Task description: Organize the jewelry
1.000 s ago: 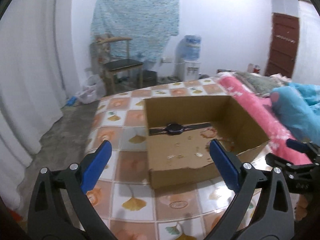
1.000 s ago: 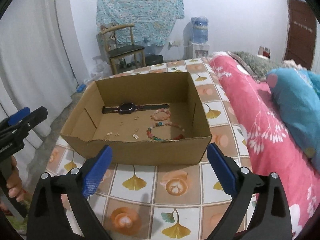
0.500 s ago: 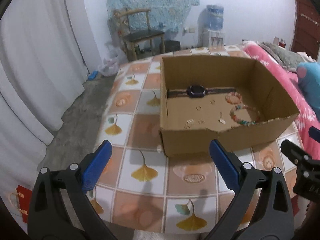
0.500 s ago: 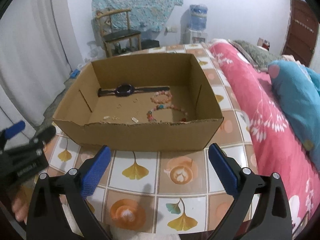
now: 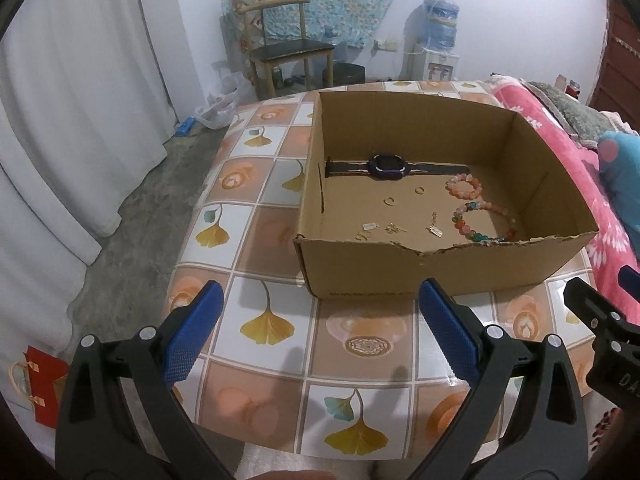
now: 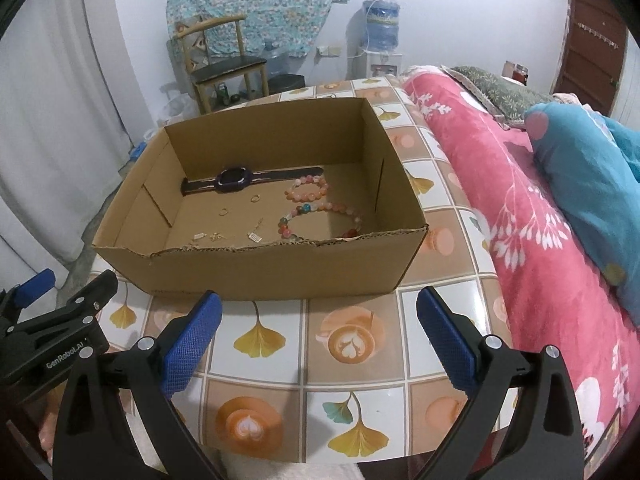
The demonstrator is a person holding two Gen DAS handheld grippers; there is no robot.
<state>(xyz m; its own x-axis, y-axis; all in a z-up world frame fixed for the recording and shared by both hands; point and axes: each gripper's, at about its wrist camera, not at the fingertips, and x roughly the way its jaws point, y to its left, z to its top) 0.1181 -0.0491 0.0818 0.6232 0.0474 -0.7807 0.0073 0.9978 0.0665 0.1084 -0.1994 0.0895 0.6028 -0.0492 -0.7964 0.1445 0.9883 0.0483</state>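
An open cardboard box stands on the tiled table. Inside lie a dark watch, a small pink bead bracelet, a larger multicoloured bead bracelet, two small rings and several small gold earrings. My left gripper is open and empty, in front of the box. My right gripper is open and empty, also in front of the box.
The table has a leaf-and-coffee patterned cloth. A pink bedspread and blue pillow lie to the right. A wooden chair and a water dispenser stand by the far wall. White curtains hang at the left.
Both grippers have risen and pulled back, so I look down into the box from higher up. The left view has swung right toward the box. Jaws stay open.
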